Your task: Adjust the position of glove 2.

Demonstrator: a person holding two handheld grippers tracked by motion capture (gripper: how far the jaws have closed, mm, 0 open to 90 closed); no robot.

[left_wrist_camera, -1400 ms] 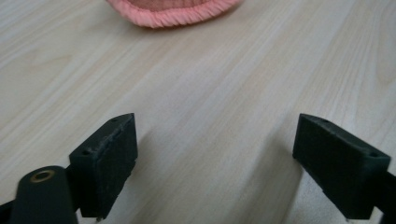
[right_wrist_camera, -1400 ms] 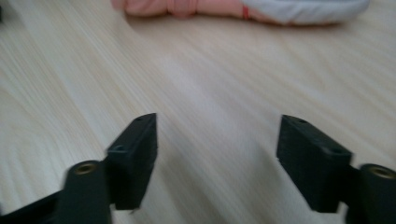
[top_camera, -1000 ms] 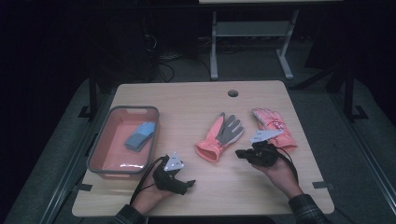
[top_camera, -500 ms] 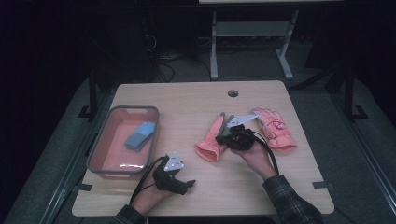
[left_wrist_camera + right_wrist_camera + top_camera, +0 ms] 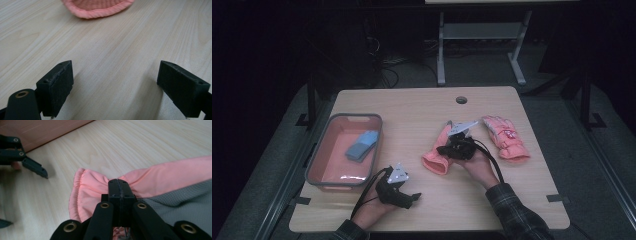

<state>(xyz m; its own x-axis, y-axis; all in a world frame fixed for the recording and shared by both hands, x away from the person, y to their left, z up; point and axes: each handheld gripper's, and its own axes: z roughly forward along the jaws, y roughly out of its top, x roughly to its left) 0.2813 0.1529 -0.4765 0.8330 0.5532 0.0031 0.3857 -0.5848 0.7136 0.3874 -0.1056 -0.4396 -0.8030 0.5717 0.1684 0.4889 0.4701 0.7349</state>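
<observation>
A pink glove with a grey palm (image 5: 434,162) lies near the middle of the table, cuff toward me. A second pink glove (image 5: 504,137) lies to its right. My right gripper (image 5: 443,150) is low over the first glove's wrist, pointing left, with its jaws shut. In the right gripper view the shut tips (image 5: 117,187) sit on the gathered pink fabric (image 5: 87,187); no cloth visibly lies between them. My left gripper (image 5: 412,196) rests near the front edge. Its jaws stand open (image 5: 115,82) over bare wood, and the glove's cuff (image 5: 97,7) lies ahead.
A grey-rimmed tray (image 5: 319,165) with a pink floor stands at the left and holds a blue block (image 5: 362,145). A round hole (image 5: 461,99) sits near the table's far edge. Beyond it stands a metal frame on the dark floor.
My right gripper has moved left from beside the second glove to the wrist of the first glove, staying shut. The left gripper and both gloves have kept their places.
</observation>
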